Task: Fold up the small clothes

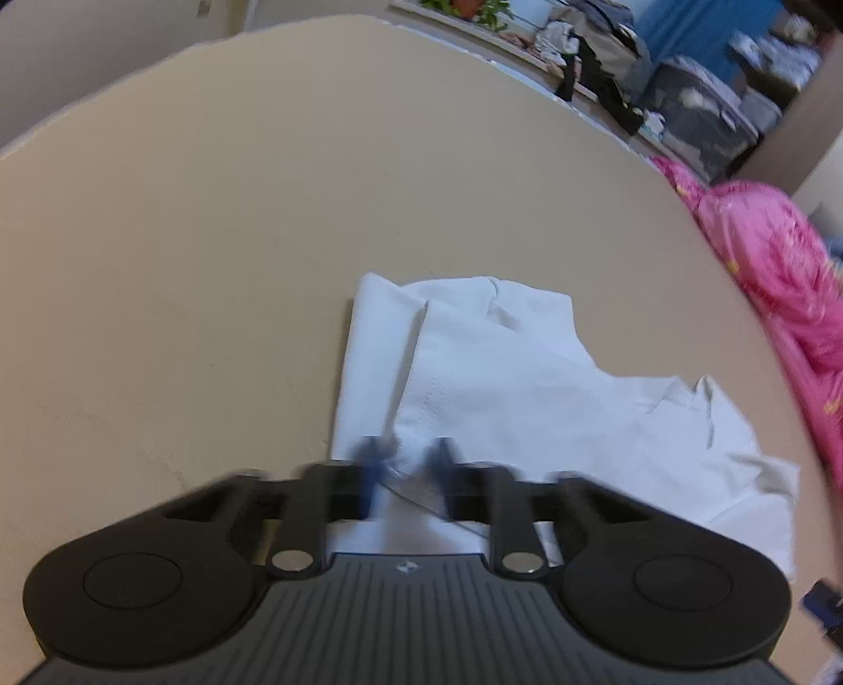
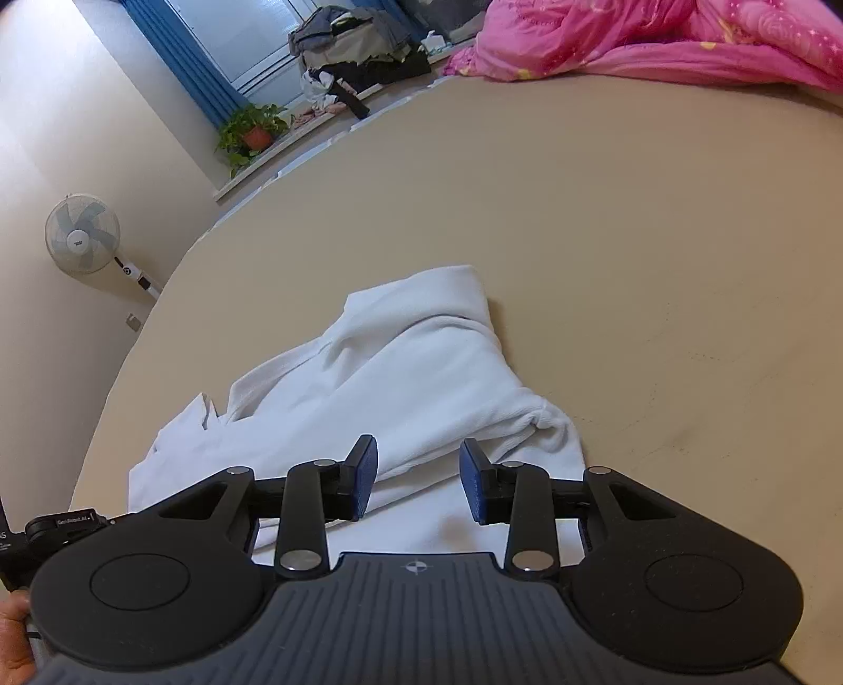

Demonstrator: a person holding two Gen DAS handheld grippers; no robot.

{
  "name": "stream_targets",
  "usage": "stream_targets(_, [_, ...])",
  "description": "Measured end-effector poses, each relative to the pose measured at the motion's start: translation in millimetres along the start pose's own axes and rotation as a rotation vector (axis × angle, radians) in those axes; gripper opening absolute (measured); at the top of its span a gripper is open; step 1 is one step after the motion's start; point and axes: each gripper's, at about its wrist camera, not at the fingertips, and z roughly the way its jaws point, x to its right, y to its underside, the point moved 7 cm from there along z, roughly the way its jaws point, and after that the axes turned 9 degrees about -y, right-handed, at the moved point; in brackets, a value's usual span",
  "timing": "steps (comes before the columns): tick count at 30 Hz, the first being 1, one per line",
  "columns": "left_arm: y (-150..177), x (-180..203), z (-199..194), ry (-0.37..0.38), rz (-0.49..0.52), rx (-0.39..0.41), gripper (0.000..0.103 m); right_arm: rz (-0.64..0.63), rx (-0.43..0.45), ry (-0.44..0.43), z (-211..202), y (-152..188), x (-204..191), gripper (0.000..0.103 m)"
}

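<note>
A small white garment (image 1: 506, 390) lay partly folded on the broad beige table (image 1: 211, 237), one long flap doubled over along its left side and the rest rumpled out toward the right. The left claw (image 1: 405, 463) hung low over the garment's near edge; its blue pads (image 1: 371, 463) were smeared by motion, with a narrow gap between them and a bit of white cloth showing in it, but I could not tell whether they had actually pinched the fabric. The right claw (image 2: 419, 477) stood spread over the other end of the same garment (image 2: 400, 379), its blue pads (image 2: 366, 474) well apart with white cloth lying loose beneath and between them, gripping nothing. From that side the garment looked bunched, with a thick rolled hem near the right pad and a folded flap reaching away across the table (image 2: 632, 237). A pink quilt (image 2: 658, 37) was heaped at the table's far edge. As for containers, a dark storage bin (image 1: 701, 110) stood beyond the table, its contents too blurred to make out, and a potted plant (image 2: 253, 129) sat on the window ledge beside a pile of clothes (image 2: 353, 47). A white standing fan (image 2: 81, 234) stood against the wall.
</note>
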Motion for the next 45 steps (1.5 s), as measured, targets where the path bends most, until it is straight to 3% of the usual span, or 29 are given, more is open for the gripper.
stream_targets(5, [-12.6,6.1,-55.1,0.002,-0.011,0.092,0.011,0.008,0.025,0.019,2.0,-7.6,4.2,0.037])
stream_targets(7, [-9.8,6.7,-73.8,-0.018,-0.011,0.094,0.011,0.015,0.045,0.028,4.3,-11.5,8.3,0.037])
stream_targets(11, [-0.3,0.5,-73.3,-0.117,0.004,0.058,0.017,0.019,0.081,0.040,10.0,-25.1,15.5,0.037])
stream_targets(16, [-7.7,21.8,-79.6,-0.065,0.069,0.130,0.018,0.032,0.127,0.049,28.4,-49.2,25.5,0.037])
stream_targets(19, [-3.2,34.1,-67.7,-0.029,0.095,0.095,0.020,0.064,0.134,0.041,49.1,-61.7,34.1,0.040])
stream_targets(26, [8.2,22.9,-32.3,-0.041,0.097,-0.009,0.020,0.230,0.095,-0.028,104.5,-83.0,58.1,0.045])
stream_targets(27, [8.8,21.0,-28.7,-0.047,0.099,-0.018,0.020,0.266,0.059,-0.050,113.9,-82.8,60.5,0.036])
stream_targets(28, [9.5,19.4,-25.5,-0.059,0.103,-0.023,0.020,0.283,0.028,-0.071,122.2,-82.9,60.4,0.005])
stream_targets(29, [9.1,19.9,-21.4,-0.069,0.110,-0.029,0.020,0.269,0.021,-0.079,127.0,-86.0,58.4,0.004])
stream_targets(34, [17.6,23.3,-7.2,-0.114,0.177,-0.051,0.020,0.134,0.175,-0.038,124.1,-127.1,46.8,0.001])
stream_targets(38, [13.1,27.4,-14.4,-0.110,0.200,-0.010,0.020,0.078,0.193,0.078,129.3,-132.1,58.0,0.001])
stream_targets(40, [8.0,28.1,-20.5,-0.086,0.189,0.008,0.020,0.108,0.187,0.048,122.7,-130.7,58.0,0.003])
stream_targets(44, [3.1,24.4,-21.1,-0.051,0.142,-0.002,0.020,-0.033,0.123,-0.090,98.8,-116.1,15.5,0.005])
stream_targets(45, [4.8,21.6,-16.6,-0.050,0.129,-0.024,0.020,-0.070,0.077,-0.123,95.5,-107.6,3.5,0.011])
